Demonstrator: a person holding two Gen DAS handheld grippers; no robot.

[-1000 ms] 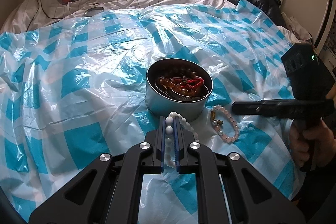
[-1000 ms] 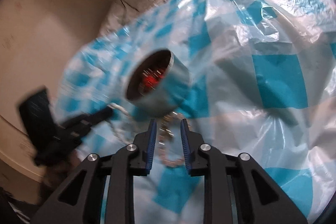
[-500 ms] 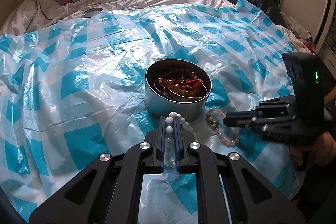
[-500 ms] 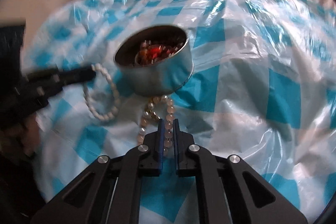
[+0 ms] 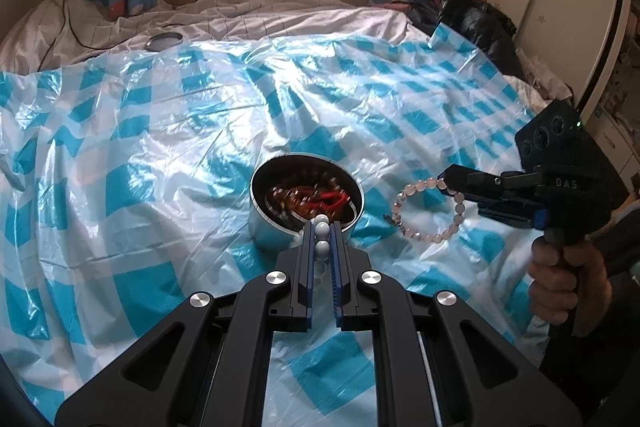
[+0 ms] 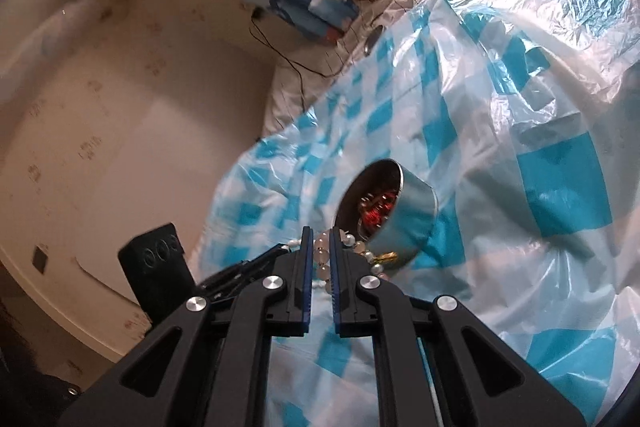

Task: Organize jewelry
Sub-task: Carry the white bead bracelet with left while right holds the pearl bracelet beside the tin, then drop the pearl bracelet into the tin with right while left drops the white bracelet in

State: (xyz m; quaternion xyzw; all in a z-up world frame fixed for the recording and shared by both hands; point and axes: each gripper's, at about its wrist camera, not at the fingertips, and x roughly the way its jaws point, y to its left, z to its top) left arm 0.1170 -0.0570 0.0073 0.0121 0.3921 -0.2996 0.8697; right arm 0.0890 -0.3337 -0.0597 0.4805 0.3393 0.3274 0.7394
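A round metal tin (image 5: 264, 227) with red and amber jewelry inside sits on the blue-and-white checked plastic sheet (image 5: 160, 155). My left gripper (image 5: 322, 233) is shut on a white bead bracelet (image 5: 322, 247) just in front of the tin's near rim. My right gripper (image 5: 446, 183) is shut on a pale pink bead bracelet (image 5: 424, 233), which hangs in the air to the right of the tin. In the right wrist view, the pink beads (image 6: 322, 255) sit between my right gripper's (image 6: 320, 239) fingers, with the tin (image 6: 412, 223) just beyond.
The sheet covers a bed with white bedding (image 5: 280, 11). A small round lid (image 5: 164, 41) lies at the far left by a black cable. A black bag (image 5: 476, 23) sits at the far right near a wardrobe. A wall borders the bed's left side (image 6: 120, 107).
My right gripper closed on the pink bracelet and lifted it off the sheet. My left gripper rose and moved toward the tin with the white bracelet.
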